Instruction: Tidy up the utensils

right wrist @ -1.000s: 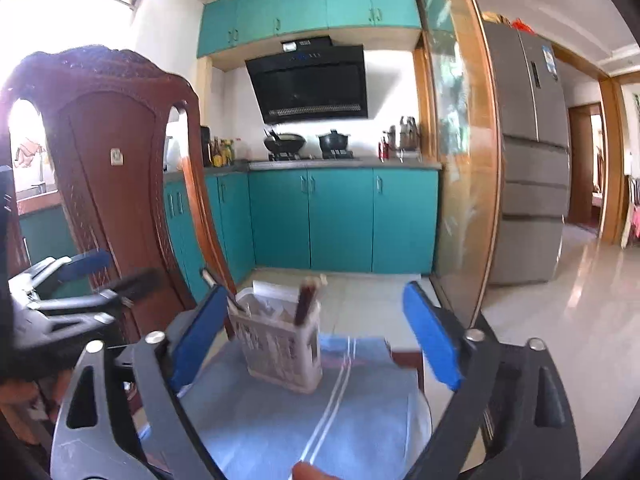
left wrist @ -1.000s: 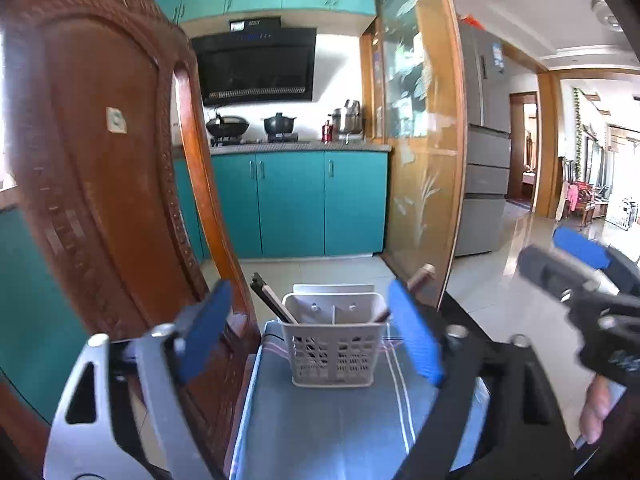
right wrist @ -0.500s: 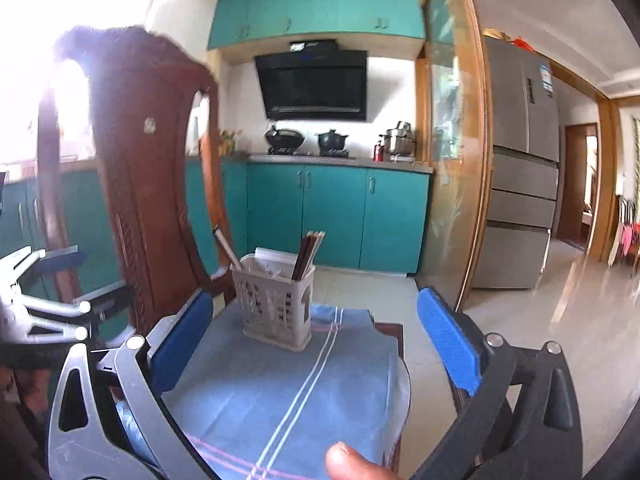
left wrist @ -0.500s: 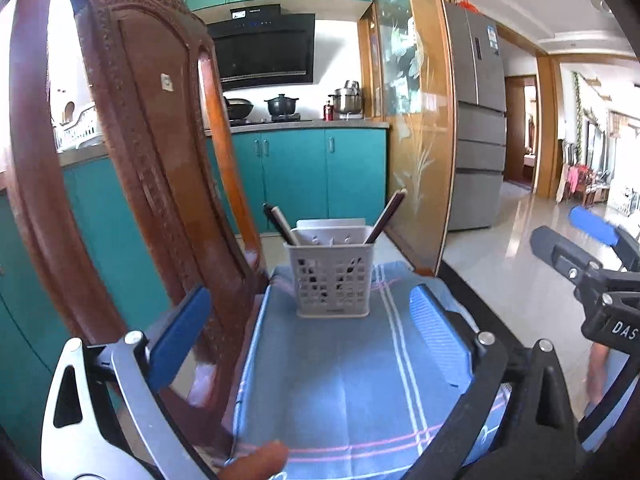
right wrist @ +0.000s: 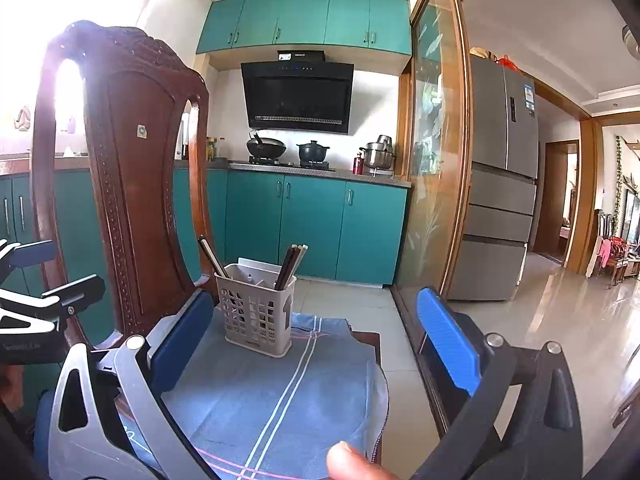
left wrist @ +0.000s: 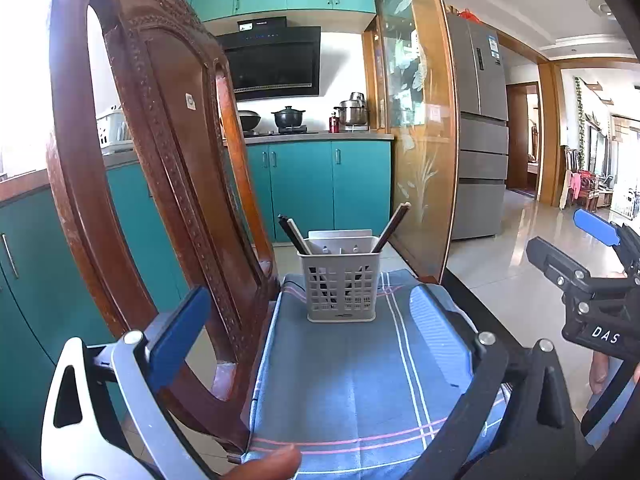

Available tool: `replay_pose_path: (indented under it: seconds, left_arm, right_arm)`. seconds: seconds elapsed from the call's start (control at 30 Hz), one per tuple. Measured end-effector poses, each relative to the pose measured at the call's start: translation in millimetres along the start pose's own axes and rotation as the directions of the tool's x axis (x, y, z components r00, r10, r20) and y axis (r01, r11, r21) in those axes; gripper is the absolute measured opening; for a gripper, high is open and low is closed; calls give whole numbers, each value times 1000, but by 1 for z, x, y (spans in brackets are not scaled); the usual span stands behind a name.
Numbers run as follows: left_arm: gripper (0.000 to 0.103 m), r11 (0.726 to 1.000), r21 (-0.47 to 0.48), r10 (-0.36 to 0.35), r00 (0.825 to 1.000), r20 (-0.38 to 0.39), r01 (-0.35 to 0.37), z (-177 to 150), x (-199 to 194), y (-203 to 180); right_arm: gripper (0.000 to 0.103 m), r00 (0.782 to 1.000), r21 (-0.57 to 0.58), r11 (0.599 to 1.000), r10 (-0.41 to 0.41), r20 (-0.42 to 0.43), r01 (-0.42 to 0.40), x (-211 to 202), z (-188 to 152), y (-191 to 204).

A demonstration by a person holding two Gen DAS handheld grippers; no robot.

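Observation:
A pale grey slotted utensil basket point(left wrist: 341, 285) point(right wrist: 256, 310) stands upright on a blue striped cloth point(left wrist: 352, 380) point(right wrist: 272, 392) at its far end. Dark chopsticks point(left wrist: 294, 236) point(right wrist: 291, 266) lean out of the basket on both sides. My left gripper point(left wrist: 310, 324) is open, well short of the basket, with nothing between its blue pads. My right gripper point(right wrist: 316, 334) is open too, and only the cloth and basket show beyond its gap. In the left wrist view the right gripper point(left wrist: 588, 248) appears at the right edge.
A carved dark wooden chair back point(left wrist: 160, 184) point(right wrist: 120, 184) rises close on the left of the cloth. A glass-panelled wooden partition point(left wrist: 416, 128) stands to the right. Teal cabinets point(right wrist: 312, 228), a stove with pots and a grey fridge point(right wrist: 500, 184) lie behind. A fingertip point(right wrist: 352, 460) shows at the bottom.
Both grippers have drawn back from the basket, which now looks smaller and farther. Their jaws have spread a little wider. More of the cloth shows in front.

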State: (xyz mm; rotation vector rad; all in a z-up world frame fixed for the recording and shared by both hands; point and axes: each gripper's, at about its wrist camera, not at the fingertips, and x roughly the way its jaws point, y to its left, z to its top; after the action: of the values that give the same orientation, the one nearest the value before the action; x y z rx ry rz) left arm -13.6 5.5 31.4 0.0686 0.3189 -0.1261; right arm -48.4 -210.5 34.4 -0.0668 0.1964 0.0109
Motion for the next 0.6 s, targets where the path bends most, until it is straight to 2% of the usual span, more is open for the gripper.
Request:
replay_pose_path:
  seconds: [0.6]
  left_arm:
    - [99,1000,6,11,1000,-19,-11,-3,-3,-1]
  right_arm:
    - [100,1000,-6,1000,9,16,-9,-8,0,-3]
